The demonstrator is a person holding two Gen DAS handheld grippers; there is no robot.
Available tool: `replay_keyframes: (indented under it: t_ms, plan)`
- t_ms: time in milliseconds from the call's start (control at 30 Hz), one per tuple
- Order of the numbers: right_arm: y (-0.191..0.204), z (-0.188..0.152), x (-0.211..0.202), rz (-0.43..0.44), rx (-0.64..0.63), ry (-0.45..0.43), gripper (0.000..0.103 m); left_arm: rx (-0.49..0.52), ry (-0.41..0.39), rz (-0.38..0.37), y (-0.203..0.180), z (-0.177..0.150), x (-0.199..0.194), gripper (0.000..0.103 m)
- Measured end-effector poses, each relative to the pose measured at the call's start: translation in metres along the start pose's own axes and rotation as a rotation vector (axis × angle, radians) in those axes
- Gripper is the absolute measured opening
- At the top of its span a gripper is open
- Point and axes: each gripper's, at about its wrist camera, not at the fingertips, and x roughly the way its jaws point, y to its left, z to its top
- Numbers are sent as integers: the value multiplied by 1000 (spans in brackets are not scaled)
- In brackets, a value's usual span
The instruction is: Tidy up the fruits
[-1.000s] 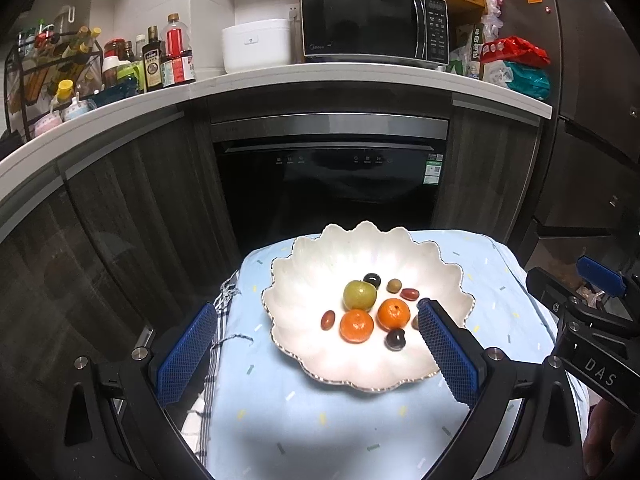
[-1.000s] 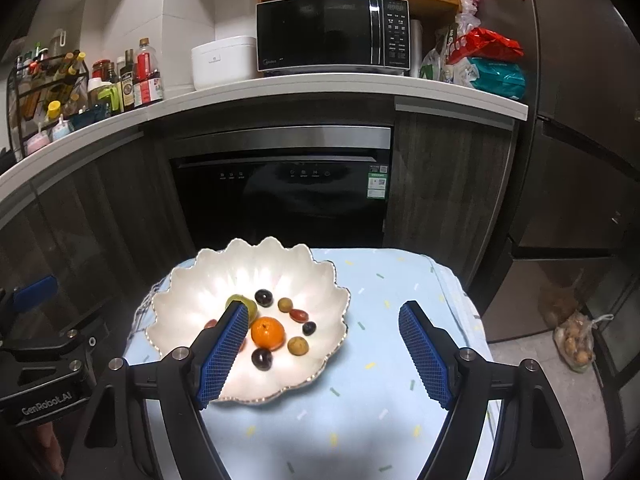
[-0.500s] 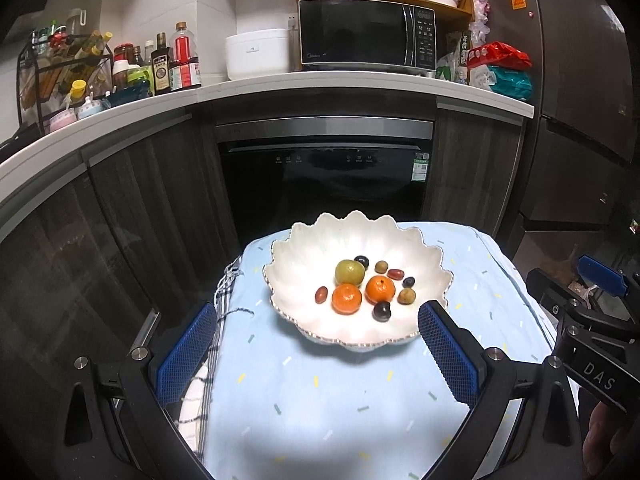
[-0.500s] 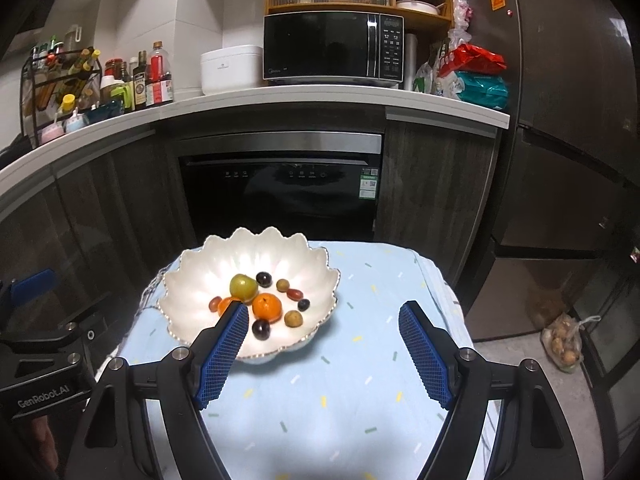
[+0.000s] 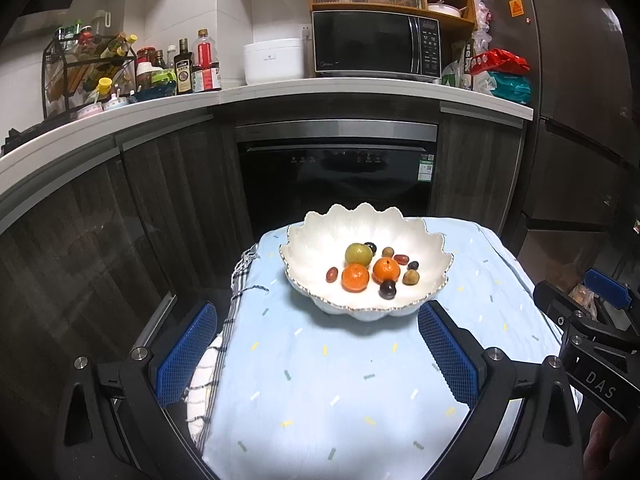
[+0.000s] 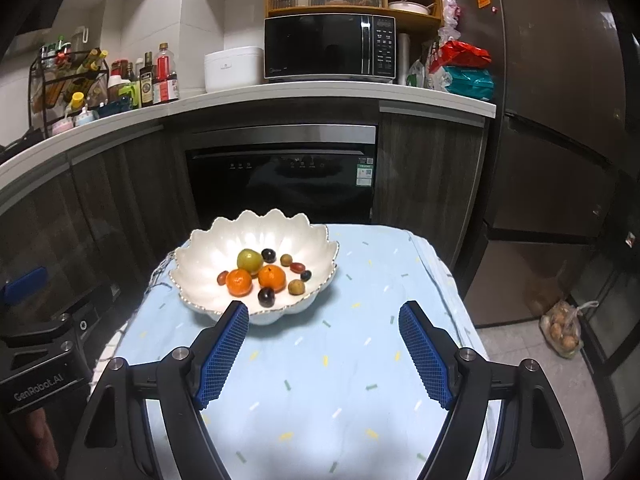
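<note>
A white scalloped bowl [image 5: 320,236] [image 6: 208,240] stands on the far left part of a small table under a light blue cloth [image 5: 340,380] [image 6: 340,360]. In it lie two oranges [image 5: 355,277] [image 6: 271,278], a green fruit [image 5: 358,254] [image 6: 249,259] and several small dark, red and brown fruits. My left gripper [image 5: 318,354] is open and empty, nearer to me than the bowl. My right gripper [image 6: 326,354] is open and empty too, over the cloth to the right of the bowl.
Behind the table are dark cabinets and a built-in black oven [image 6: 284,176]. The white counter [image 5: 360,92] carries bottles, a rice cooker and a microwave [image 5: 376,50]. A dark fridge [image 6: 560,120] stands at the right, with a bag of produce [image 6: 562,330] on the floor.
Both grippers have drawn back from the bowl, which now looks smaller and farther off. Neither one has changed its opening, and the fruits lie as before.
</note>
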Motion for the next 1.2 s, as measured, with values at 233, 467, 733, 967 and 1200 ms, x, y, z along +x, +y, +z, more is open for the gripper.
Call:
replay_keyframes:
  t_ms: [233,467,733,967,1200]
  plan:
    - [-2,-11,-14,-9,7,-18,86,-6,-15,-5,2,-14,-16,103]
    - [-4,-25,-22,-15,2,-21,88,-6,-13,-12,0,-29,-24,103]
    - [-6,-35,-27,-14,-6,-13,88,-10,-18,-22,1,-38,-29,103]
    - [-7,-36,-27,-17,-3,-15,88,-18,-5,-28,2,-43,-27,103]
    - [-7,-36,-27,-17,-1,-15,88,-22,-7,-28,3,-42,-28,103]
